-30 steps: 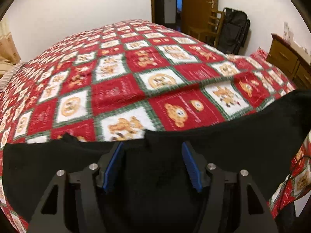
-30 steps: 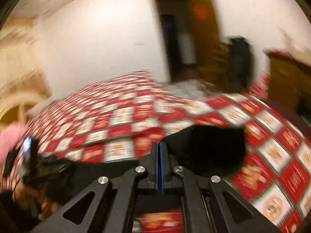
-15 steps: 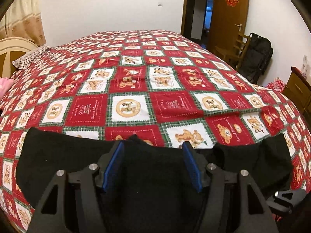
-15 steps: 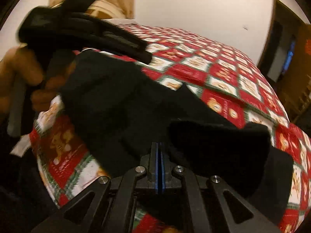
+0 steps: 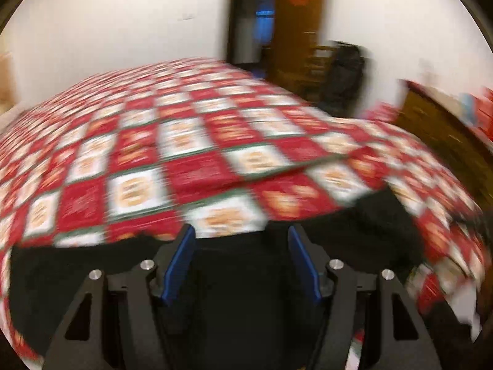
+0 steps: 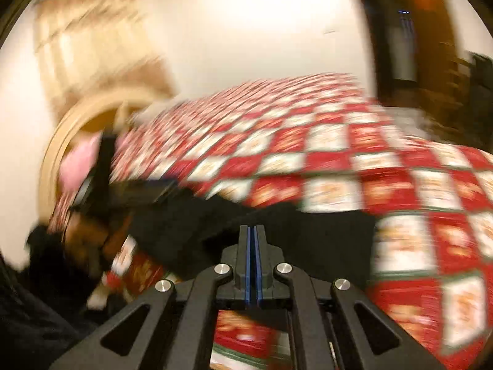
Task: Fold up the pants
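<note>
Pants held at the bed edge for folding

Right claw (image 6: 253, 231) was clenched, apparently on the black pants (image 6: 191, 225), blur permitting; left claw (image 5: 242, 240) stood released above them, over the bed (image 5: 197, 166).

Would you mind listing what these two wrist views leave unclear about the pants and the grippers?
- Left wrist view: motion blur; the black pants are cut off by the bottom edge, and the open left gripper hides part.
- Right wrist view: blur; whether the shut right gripper pinches cloth is unclear.
- Right wrist view: the hand is smeared.
- Quilt pictures: unreadable.
</note>
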The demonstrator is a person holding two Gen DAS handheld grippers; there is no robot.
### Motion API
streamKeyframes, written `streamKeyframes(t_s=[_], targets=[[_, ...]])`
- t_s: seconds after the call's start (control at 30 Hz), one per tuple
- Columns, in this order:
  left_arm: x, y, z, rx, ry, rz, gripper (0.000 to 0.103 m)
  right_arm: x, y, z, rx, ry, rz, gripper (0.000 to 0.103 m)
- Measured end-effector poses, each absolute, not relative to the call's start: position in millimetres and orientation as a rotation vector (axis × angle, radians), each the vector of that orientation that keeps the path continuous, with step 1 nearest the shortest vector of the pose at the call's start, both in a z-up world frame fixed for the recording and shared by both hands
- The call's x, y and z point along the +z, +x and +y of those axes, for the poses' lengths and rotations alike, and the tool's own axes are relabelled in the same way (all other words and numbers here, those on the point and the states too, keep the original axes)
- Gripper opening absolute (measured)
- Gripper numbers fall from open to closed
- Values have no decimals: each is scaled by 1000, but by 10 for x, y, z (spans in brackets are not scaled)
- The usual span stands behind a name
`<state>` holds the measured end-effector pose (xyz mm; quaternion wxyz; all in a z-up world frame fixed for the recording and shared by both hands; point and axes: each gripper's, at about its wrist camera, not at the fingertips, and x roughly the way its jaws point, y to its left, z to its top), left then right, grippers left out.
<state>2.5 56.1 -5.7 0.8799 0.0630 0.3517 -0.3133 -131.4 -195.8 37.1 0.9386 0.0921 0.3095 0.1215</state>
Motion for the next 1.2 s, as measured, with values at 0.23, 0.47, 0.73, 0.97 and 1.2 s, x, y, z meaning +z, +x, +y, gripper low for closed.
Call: streamKeyframes(t_s=[0.23, 0.47, 0.73, 0.97, 1.2], targets=[[-77, -474, -101, -838, 412, 610, 95, 745, -1613, -2575, 81, 272, 517, 3], [-375, 122, -288, -693, 190, 883, 50, 396, -1598, -2556, 104, 317, 614, 3], [-492, 573, 463, -696, -316, 1132, 46, 39, -1325, -2076, 221, 120, 739, 19], [-166, 507, 988, -507, -276, 955, 70, -173, -1227, -1575, 243, -171, 745, 61], [-6, -121, 369, -870, -89, 877, 66, -496, -1149, -1462, 228, -354, 834, 48]])
